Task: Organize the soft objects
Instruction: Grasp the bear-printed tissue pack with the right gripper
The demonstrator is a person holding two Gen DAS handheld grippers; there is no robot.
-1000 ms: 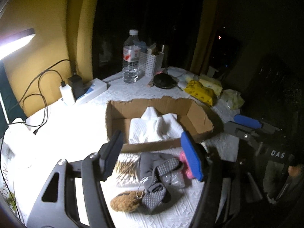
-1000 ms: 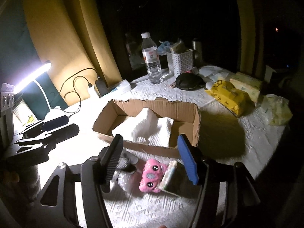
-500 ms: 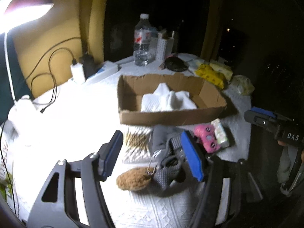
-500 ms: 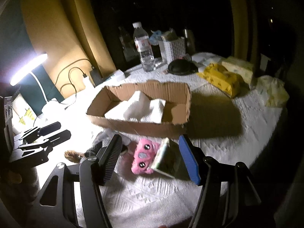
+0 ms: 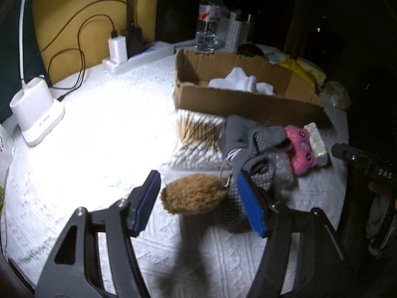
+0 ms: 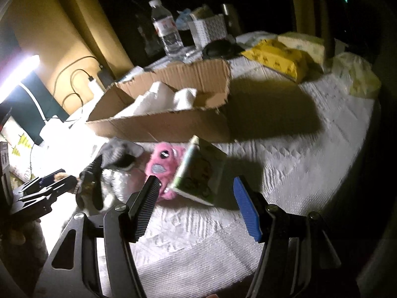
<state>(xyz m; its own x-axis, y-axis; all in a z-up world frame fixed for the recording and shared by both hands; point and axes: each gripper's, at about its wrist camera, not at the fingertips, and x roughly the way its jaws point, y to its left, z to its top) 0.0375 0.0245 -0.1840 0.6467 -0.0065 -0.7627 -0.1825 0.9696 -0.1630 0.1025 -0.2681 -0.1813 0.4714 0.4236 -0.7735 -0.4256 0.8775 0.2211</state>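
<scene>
A cardboard box (image 5: 248,104) (image 6: 158,124) holds a white towel (image 5: 243,83) (image 6: 158,99). In front of it lie a brown fuzzy pouch (image 5: 193,193), grey gloves (image 5: 250,141) (image 6: 119,151), a pink plush toy (image 5: 301,149) (image 6: 161,164) and a small tissue pack (image 5: 316,140) (image 6: 201,171). My left gripper (image 5: 198,198) is open, with the brown pouch between its fingers. My right gripper (image 6: 198,198) is open just in front of the tissue pack and the pink toy.
A bag of cotton swabs (image 5: 198,139) lies left of the gloves. A water bottle (image 5: 209,19) (image 6: 167,32), a white basket (image 6: 211,28), yellow tissue packs (image 6: 280,57), a power strip with chargers (image 5: 129,54) and a lamp base (image 5: 34,111) ring the white-clothed table.
Both grippers have moved down and forward toward the objects in front of the box. The brown pouch now sits between my left fingers, and the tissue pack is closer to my right gripper.
</scene>
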